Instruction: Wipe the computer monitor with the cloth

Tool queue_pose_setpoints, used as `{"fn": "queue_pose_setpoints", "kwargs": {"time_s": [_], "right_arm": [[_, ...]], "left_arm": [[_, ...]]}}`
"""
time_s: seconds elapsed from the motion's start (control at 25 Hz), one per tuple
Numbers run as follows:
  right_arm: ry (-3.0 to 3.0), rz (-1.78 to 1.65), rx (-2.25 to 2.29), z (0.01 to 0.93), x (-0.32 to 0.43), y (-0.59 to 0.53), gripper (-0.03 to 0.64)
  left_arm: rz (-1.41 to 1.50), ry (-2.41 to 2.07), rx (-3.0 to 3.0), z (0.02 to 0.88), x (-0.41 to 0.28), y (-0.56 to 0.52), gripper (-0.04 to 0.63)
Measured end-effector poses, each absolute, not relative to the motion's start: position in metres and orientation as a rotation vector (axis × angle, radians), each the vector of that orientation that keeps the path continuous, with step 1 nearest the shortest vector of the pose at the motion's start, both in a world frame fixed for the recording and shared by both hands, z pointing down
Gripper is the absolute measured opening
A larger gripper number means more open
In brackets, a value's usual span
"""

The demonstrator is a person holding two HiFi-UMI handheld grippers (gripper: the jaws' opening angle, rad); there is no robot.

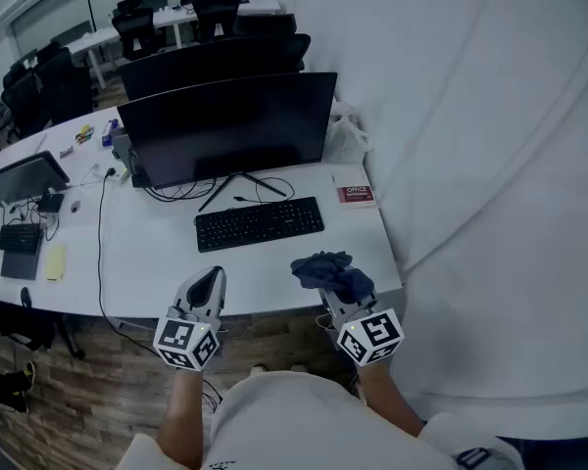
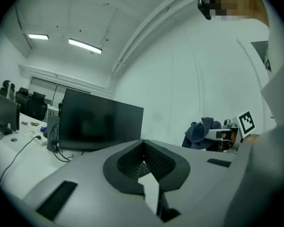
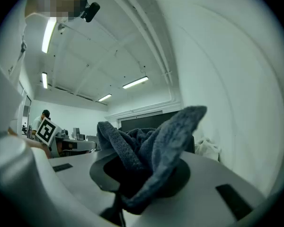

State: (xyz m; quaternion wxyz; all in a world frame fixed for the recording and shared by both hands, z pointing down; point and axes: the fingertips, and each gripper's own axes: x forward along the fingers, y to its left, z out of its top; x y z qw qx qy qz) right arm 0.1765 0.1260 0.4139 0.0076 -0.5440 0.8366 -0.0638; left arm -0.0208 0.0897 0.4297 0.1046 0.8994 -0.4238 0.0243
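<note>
Over an office desk (image 1: 157, 262), the right claw (image 1: 348, 306) is pinching a cloth (image 1: 331, 272) and the left claw (image 1: 208, 284) is pressed together, empty. With the monitor (image 1: 225, 125) ahead, the loosely bunched cloth could slip free mid-wipe.

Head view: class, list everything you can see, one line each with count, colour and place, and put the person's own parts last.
Desk: one, white, runs across the view.
Monitor: one, black, screen dark, at the desk's back.
Keyboard: one, black, in front of the monitor.
Booklet: one, red, right of the keyboard.
Plastic bag: one, white, right of the monitor.
Second screen: one, dark, far left on the desk.
Note pad: one, yellow, left desk edge.
Office chairs: several, black, behind the desk.
Cloth: one, dark blue, bunched over the desk's near right edge.
Left gripper: one, grey, shut and empty, above the desk's near edge.
Right gripper: one, grey, shut on the cloth.
</note>
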Motion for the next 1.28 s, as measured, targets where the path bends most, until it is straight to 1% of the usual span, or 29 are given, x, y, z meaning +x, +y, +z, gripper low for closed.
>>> {"fn": "queue_pose_setpoints", "kwargs": {"time_s": [0.28,1.28], "right_arm": [[2.626,-0.197,-1.695,0.413,0.169,0.128,0.104],[2.675,-0.160,-1.577,0.393,0.073,0.115,0.106]], "left_arm": [[0.071,-1.247,2.656,0.428,-0.028,0.091,0.006],[0.004,-1.261,2.644,0.429,-0.103,0.092,0.007]]}}
